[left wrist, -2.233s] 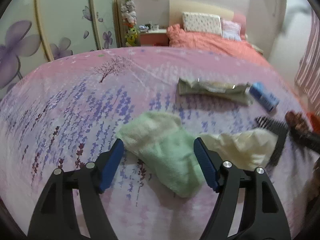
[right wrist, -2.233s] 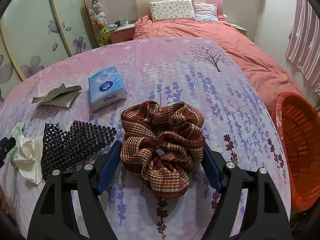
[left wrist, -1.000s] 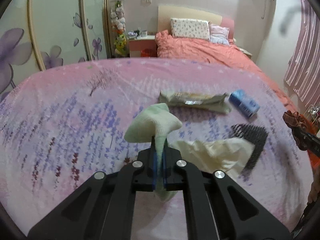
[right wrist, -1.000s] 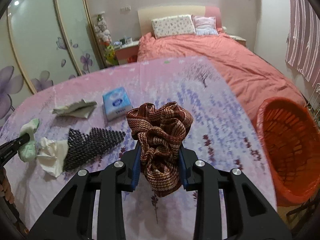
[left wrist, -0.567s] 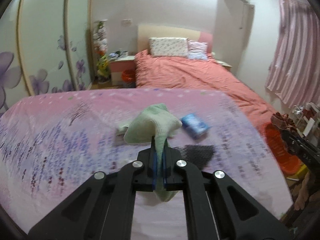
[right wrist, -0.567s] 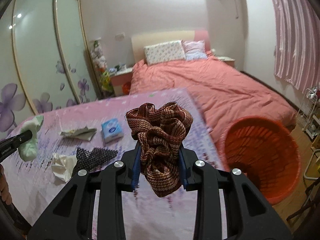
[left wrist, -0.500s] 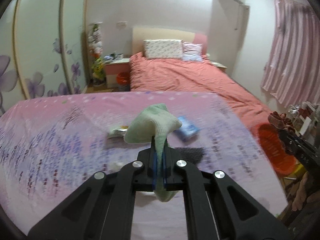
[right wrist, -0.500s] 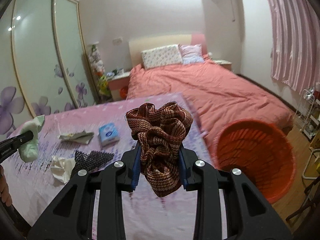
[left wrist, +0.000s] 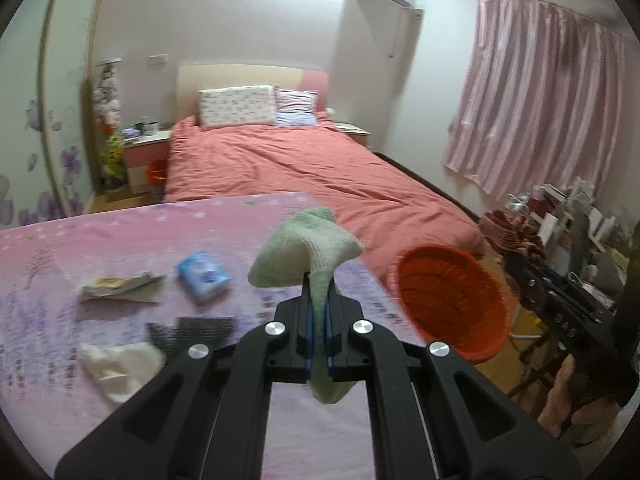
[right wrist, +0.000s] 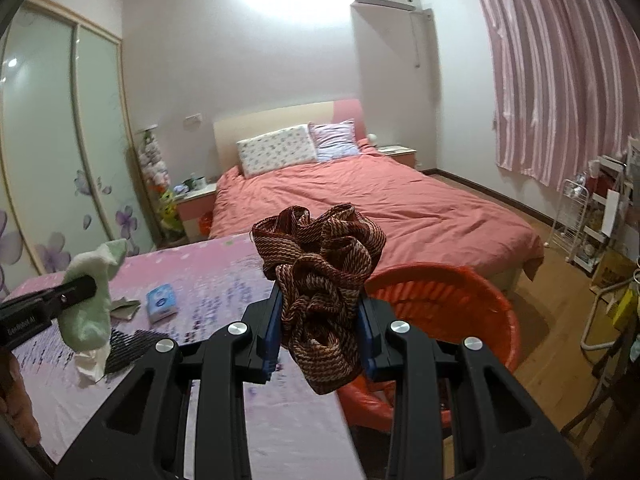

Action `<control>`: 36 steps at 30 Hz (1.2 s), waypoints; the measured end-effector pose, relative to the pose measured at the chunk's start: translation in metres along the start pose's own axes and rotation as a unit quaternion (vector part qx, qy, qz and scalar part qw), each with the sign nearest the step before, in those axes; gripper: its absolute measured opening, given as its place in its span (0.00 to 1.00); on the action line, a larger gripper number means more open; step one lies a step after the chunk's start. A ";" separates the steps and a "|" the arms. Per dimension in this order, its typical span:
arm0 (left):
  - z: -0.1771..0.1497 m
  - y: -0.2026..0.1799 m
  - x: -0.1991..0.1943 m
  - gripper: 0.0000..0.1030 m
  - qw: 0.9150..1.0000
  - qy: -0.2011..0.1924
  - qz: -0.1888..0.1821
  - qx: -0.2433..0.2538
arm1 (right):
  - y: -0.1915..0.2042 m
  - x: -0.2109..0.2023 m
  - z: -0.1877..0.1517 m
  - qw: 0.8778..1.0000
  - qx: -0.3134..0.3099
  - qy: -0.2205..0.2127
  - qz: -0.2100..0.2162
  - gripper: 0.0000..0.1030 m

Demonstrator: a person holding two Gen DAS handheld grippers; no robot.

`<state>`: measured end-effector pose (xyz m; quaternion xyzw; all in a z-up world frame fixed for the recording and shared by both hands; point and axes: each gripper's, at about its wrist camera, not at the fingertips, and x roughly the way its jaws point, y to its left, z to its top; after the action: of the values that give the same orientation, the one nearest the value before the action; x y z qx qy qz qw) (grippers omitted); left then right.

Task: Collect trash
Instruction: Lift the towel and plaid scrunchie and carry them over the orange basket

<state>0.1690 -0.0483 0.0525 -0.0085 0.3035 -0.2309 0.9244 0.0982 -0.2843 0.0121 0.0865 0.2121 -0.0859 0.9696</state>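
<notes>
1. The left gripper [left wrist: 318, 320] has its fingers pressed tight on a pale green cloth [left wrist: 308, 252], which bunches above the pinch and hangs below it, lifted off the table.
2. The right gripper [right wrist: 320, 322] clamps a brown striped scrunchie [right wrist: 320, 268] between its blue pads, held in the air with the orange basket [right wrist: 452, 304] just behind and below it.
3. That basket stands on the wooden floor [right wrist: 552, 344] just past the table's right edge, between the table and the bed.
4. The table [left wrist: 120, 224] wears a pink cloth printed with purple flowers.
5. On it lie a blue tissue pack [left wrist: 202, 276], a crumpled wrapper [left wrist: 116, 286] just left of the pack, a black mesh piece [left wrist: 192, 328] nearer the camera, and a wad of white paper [left wrist: 120, 362] touching the mesh.
6. Beyond the table is a bed [left wrist: 304, 168] with a coral quilt and two pillows [left wrist: 236, 106] against a pale headboard.
7. A nightstand [left wrist: 146, 142] sits left of the bed, with soft toys [left wrist: 108, 120] stacked beside it, too blurred to tell apart.
8. Sliding wardrobe doors [right wrist: 60, 168] with purple flower prints fill the left wall.
9. Pink striped curtains [right wrist: 560, 80] cover the right wall, and a white air conditioner [right wrist: 386, 2] is mounted high near the corner.
10. A cluttered white rack [right wrist: 588, 224] stands under the curtains.
</notes>
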 end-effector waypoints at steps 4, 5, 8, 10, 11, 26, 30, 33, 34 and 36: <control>0.001 -0.034 0.017 0.06 0.999 0.006 -0.030 0.013 | -0.019 0.002 0.000 1.000 0.015 -0.002 -0.011 0.31; 0.001 -0.042 0.022 0.06 0.999 0.008 -0.038 0.016 | -0.024 0.003 0.000 1.000 0.019 -0.002 -0.014 0.31; 0.002 -0.062 0.036 0.06 0.998 0.016 -0.058 0.021 | -0.034 0.008 -0.001 0.999 0.026 0.000 -0.023 0.31; 0.002 -0.078 0.048 0.06 0.997 0.023 -0.070 0.026 | -0.042 0.012 -0.002 0.999 0.032 0.002 -0.028 0.31; 0.002 -0.084 0.051 0.06 0.996 0.025 -0.075 0.029 | -0.047 0.015 -0.002 0.999 0.037 0.005 -0.031 0.31; -0.002 -0.154 0.143 0.06 0.989 0.072 -0.119 0.059 | -0.104 0.050 -0.009 0.995 0.091 0.032 -0.036 0.32; -0.006 -0.158 0.173 0.11 0.987 0.097 -0.116 0.057 | -0.120 0.067 -0.011 0.992 0.112 0.048 -0.028 0.41; -0.011 -0.154 0.193 0.34 0.987 0.116 -0.106 0.043 | -0.126 0.077 -0.014 0.991 0.117 0.060 -0.030 0.52; -0.011 -0.151 0.195 0.42 0.987 0.118 -0.101 0.042 | -0.126 0.078 -0.016 0.991 0.117 0.062 -0.033 0.53; -0.015 -0.146 0.199 0.45 0.988 0.119 -0.092 0.042 | -0.128 0.079 -0.020 0.990 0.118 0.067 -0.036 0.58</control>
<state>0.2405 -0.2625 -0.0477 0.0300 0.3996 -0.3272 0.8558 0.1351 -0.4143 -0.0563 0.1982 0.2680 -0.1392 0.9325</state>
